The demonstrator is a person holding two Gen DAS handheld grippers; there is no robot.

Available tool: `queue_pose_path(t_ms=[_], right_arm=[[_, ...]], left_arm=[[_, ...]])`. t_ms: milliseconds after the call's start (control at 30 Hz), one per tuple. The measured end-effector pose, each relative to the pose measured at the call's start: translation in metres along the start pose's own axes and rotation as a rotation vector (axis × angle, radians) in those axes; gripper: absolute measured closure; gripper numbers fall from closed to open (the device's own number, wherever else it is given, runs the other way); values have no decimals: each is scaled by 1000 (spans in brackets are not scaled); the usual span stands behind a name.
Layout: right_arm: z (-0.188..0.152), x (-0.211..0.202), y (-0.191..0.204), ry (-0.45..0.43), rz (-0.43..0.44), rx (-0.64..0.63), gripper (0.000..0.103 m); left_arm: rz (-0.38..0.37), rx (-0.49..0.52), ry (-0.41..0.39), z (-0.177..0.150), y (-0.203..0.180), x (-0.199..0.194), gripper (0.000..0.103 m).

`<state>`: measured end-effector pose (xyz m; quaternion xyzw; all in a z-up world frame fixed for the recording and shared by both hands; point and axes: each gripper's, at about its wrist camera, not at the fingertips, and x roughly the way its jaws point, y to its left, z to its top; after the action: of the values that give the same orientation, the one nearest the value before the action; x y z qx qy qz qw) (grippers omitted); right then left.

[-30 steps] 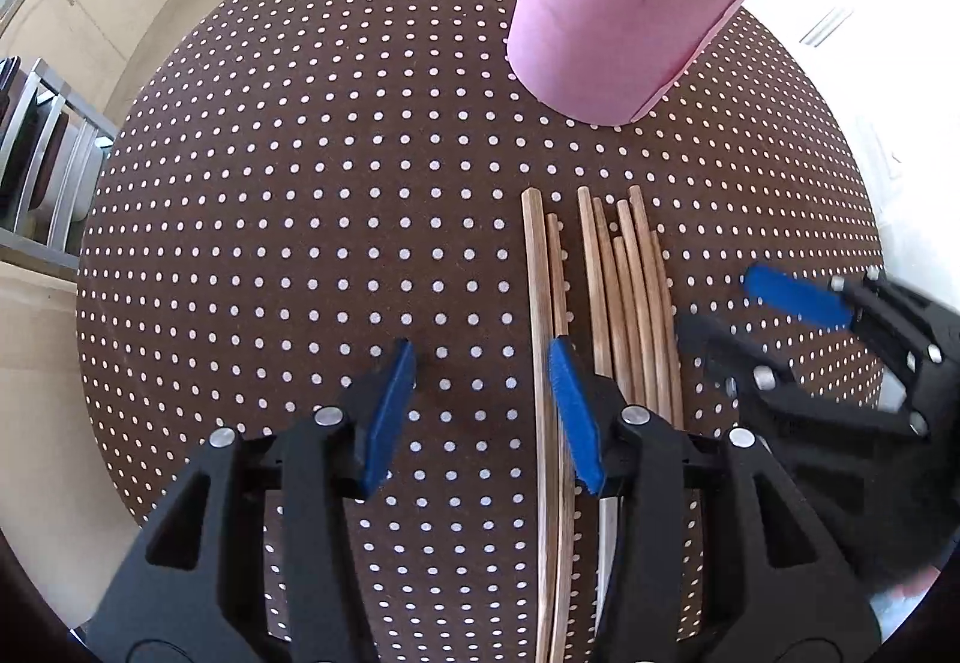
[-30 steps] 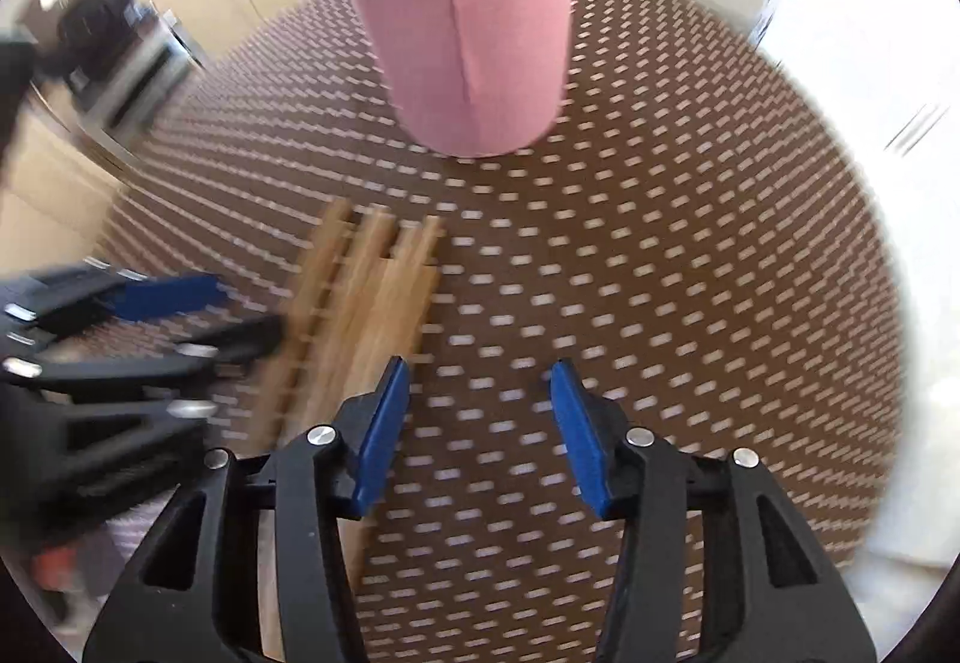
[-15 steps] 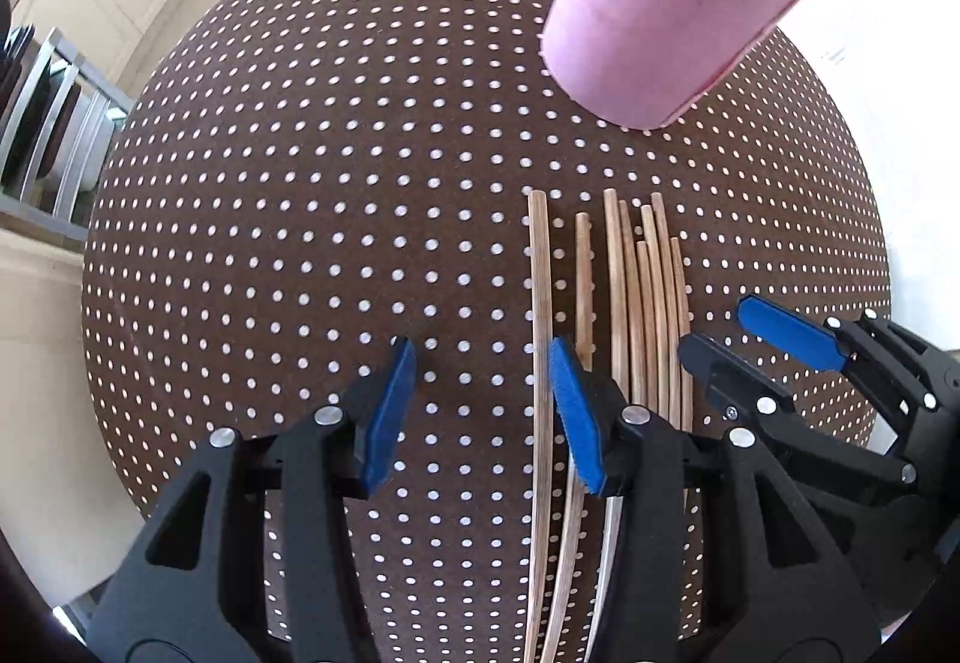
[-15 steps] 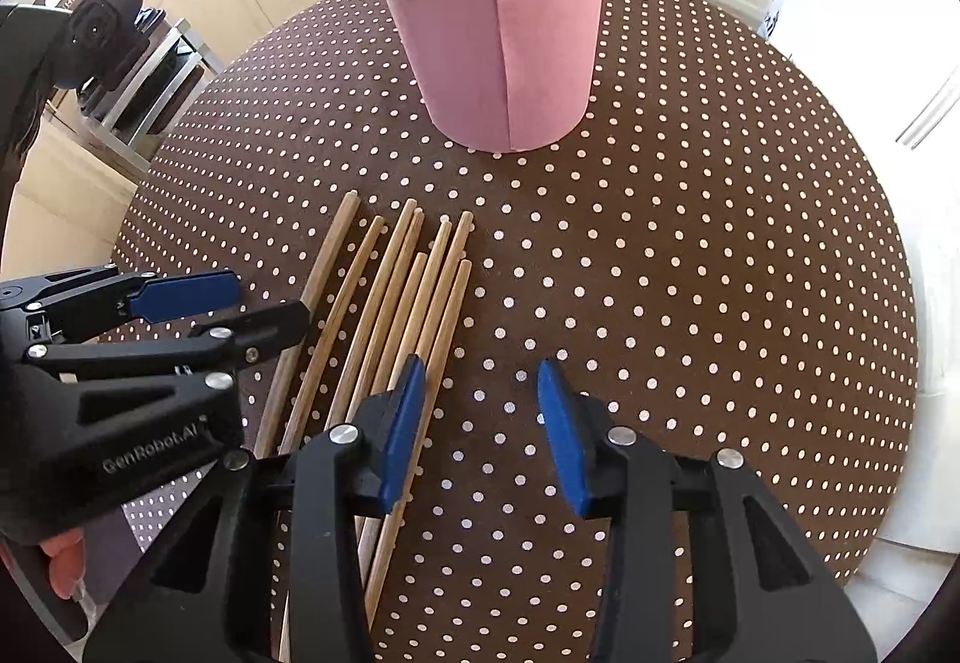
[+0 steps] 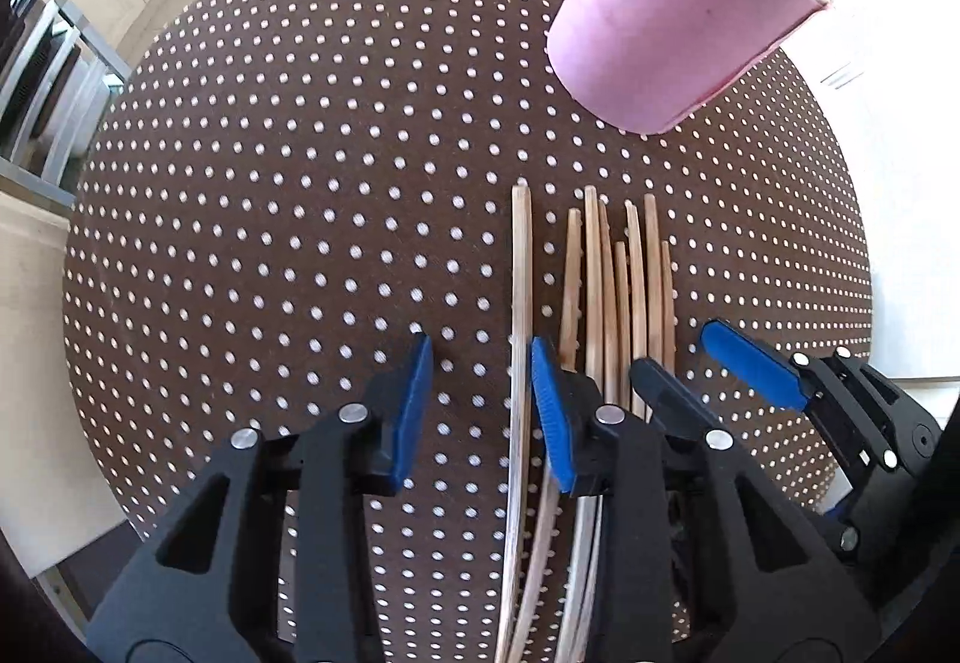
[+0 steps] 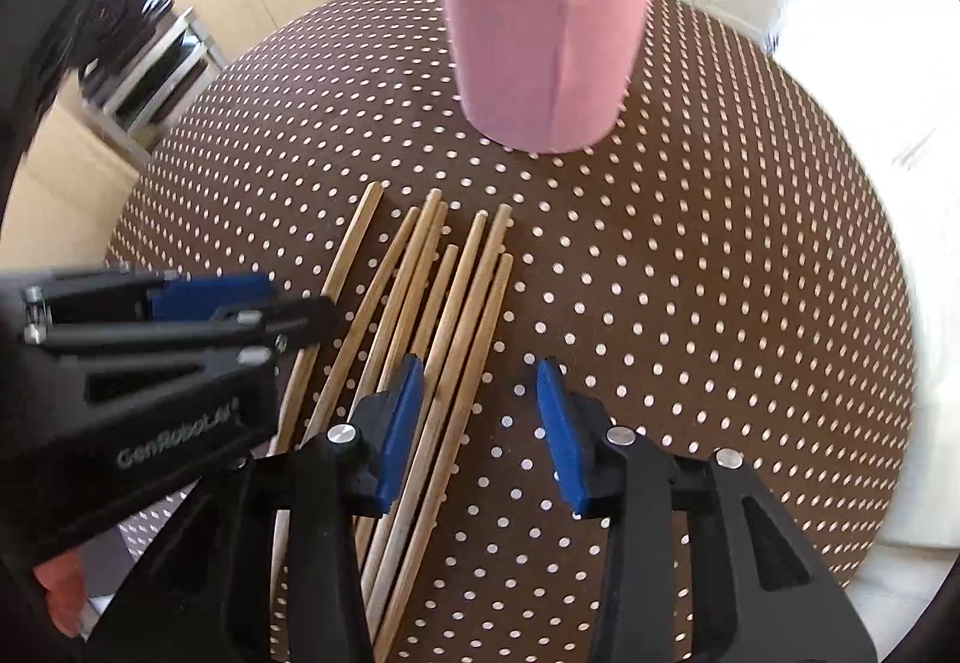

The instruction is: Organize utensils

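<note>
A row of wooden chopsticks (image 5: 606,297) lies flat on the dotted brown table (image 5: 300,219), with the pink cup (image 5: 672,15) standing upright beyond their far ends. The left gripper (image 5: 480,381) hangs over the leftmost sticks and the right gripper (image 6: 480,411) over the rightmost. Both have jaws spread, holding nothing.

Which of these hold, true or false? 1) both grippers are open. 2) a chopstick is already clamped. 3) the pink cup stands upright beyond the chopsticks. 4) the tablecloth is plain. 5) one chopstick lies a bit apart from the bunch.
1) True: left gripper and right gripper are both open.
2) False: the chopsticks all lie on the table, none clamped.
3) True: the pink cup stands upright past their far tips.
4) False: the tablecloth is brown with white dots.
5) True: the leftmost chopstick lies apart.
</note>
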<state>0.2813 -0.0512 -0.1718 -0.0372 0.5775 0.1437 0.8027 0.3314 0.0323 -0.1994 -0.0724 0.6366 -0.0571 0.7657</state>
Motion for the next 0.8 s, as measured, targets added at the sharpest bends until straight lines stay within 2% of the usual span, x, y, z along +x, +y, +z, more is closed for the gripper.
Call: queue_pose_path(t_ms=[133, 233, 333, 433, 500, 600, 700, 800], right_arm=[[0, -6, -14, 1, 82, 55, 68], [1, -12, -24, -30, 31, 54, 68], [4, -1, -30, 8, 50, 79, 68], [5, 0, -23, -6, 35, 58, 70], [6, 2, -22, -8, 15, 59, 73], [3, -3, -18, -16, -44, 46, 73], [0, 2, -15, -20, -60, 33, 71], [-2, 7, 4, -26, -82, 10, 71]], left_arm=[[-63, -33, 31, -5, 7, -1, 69], [-61, -34, 31, -7, 7, -1, 70], [-32, -13, 20, -10, 2, 0, 70], [10, 4, 9, -10, -12, 8, 73], [11, -7, 11, -11, -12, 10, 73], [8, -15, 16, -7, -12, 13, 73], [8, -20, 15, -8, -8, 8, 73], [63, 2, 11, -9, -17, 5, 74]])
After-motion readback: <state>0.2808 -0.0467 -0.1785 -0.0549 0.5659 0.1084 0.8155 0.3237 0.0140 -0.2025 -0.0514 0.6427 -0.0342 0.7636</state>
